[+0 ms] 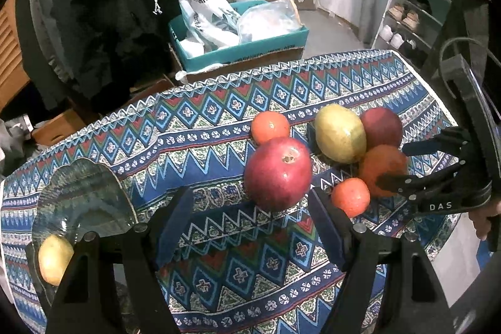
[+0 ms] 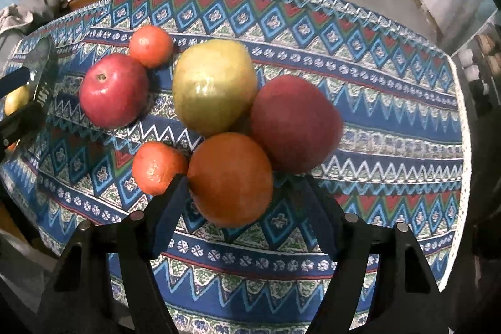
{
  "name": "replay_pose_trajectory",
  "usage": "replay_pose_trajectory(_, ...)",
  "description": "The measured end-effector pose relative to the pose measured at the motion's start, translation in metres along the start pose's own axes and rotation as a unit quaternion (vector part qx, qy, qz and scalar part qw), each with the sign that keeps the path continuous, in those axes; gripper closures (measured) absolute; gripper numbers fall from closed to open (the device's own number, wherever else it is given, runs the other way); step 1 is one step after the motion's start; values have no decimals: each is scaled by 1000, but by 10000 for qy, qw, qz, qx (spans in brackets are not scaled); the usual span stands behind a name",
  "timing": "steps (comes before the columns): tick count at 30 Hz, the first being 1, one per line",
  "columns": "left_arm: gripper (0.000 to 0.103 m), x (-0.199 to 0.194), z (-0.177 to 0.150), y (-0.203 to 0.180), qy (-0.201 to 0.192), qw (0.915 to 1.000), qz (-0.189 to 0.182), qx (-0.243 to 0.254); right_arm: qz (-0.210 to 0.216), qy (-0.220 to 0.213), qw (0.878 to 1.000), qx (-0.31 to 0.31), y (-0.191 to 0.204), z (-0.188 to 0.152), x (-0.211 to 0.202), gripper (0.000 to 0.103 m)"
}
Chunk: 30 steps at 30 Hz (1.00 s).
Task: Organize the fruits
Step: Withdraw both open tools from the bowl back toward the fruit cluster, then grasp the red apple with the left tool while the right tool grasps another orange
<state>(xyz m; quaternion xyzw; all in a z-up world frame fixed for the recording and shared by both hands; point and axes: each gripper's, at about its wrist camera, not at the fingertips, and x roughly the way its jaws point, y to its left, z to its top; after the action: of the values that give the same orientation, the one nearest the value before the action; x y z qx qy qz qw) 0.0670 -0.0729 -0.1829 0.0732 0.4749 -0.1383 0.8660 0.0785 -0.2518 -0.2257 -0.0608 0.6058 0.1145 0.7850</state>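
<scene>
On the tabletop, draped in a blue, red and white patterned cloth, six fruits lie loose: a big round orange, a dark red apple and a yellow-green pear-shaped fruit touch in a cluster, a small tangerine sits just beside the orange, and a second red apple lies a little apart with another small tangerine behind it. A clear scalloped glass dish at the left end already holds one pale yellow fruit. The right tongs stand open, straddling the big orange; its left pad sits at or very near the peel, the other looks clear, so nothing is held. The left tongs hang open and empty just short of the second apple. The orange should feel fairly heavy, firm and slightly pebbled, so grippy; taking it across its widest girth seems safest, as a high grip would squeeze it out. The apples look smooth and waxy, likelier to slip and roll, and the pear-shaped fruit may bruise.
</scene>
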Motion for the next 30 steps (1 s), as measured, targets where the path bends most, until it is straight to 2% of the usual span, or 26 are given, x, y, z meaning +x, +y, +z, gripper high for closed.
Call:
replay_pose_trajectory(10,26,16,2,-3,156,9998,-128,-33,241,68,9997,79,6,5,16,29)
replay_pose_trajectory(14,25,23,5,-2,240,9992,-264,-168,505,68,9986,169,4,6,18,44)
replay_pose_trajectory(20,24,31,11,-3,298,9984,-368,-320,458,18,9989,19,8,2,17,44)
replay_pose_trajectory(27,22,44,17,-9,374,9973,-496,-392,810,41,9963,298,-8,0,19,44)
replay_pose_trajectory(30,22,49,20,-13,388,9974,-483,-361,660,-41,9977,133,-3,-1,12,45)
